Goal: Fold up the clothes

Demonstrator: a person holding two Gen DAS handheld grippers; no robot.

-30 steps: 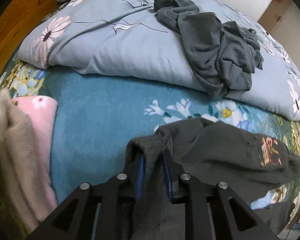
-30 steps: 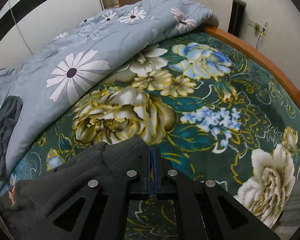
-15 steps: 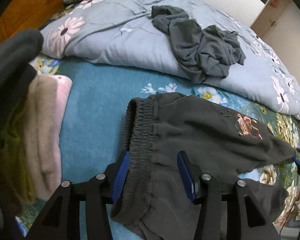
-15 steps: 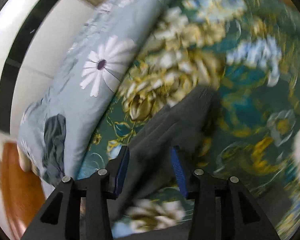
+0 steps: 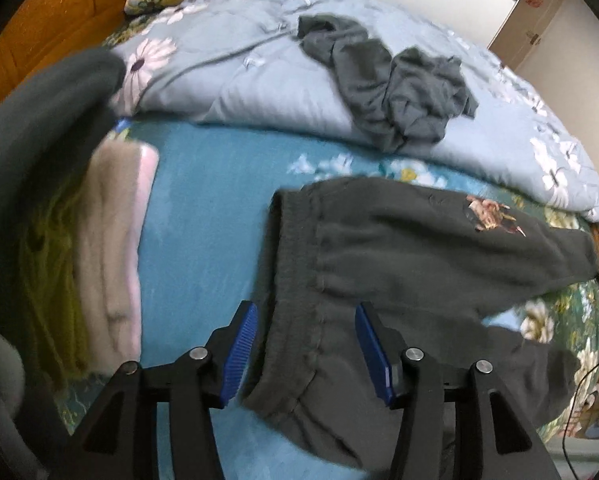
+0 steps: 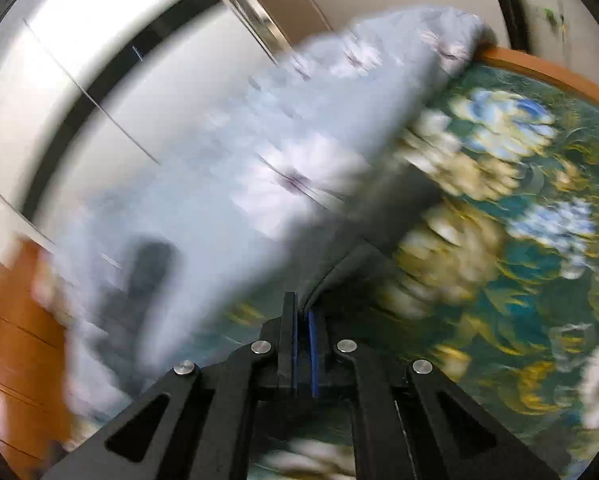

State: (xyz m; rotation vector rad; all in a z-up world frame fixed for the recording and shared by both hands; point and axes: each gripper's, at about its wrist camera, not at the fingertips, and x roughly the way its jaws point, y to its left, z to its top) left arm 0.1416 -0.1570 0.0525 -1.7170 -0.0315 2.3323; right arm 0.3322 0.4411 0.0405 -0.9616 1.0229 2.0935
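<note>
Dark grey sweatpants (image 5: 411,256) with a small printed patch lie spread on the blue floral bedspread (image 5: 203,208), waistband toward me. My left gripper (image 5: 305,344) is open, its blue pads on either side of the waistband, not gripping it. In the blurred right wrist view my right gripper (image 6: 303,320) is shut on the dark pant leg (image 6: 379,216), which stretches up and away from the jaws.
A crumpled dark grey garment (image 5: 395,80) lies on the light blue daisy duvet (image 5: 259,80) behind. A stack of folded beige and pink clothes (image 5: 111,256) sits at the left. A wooden headboard (image 5: 39,28) and wooden bed rail (image 6: 547,72) border the bed.
My left gripper let go of the waistband, opened and drew back. My right gripper opened, then shut again on the pant leg and is swinging fast.
</note>
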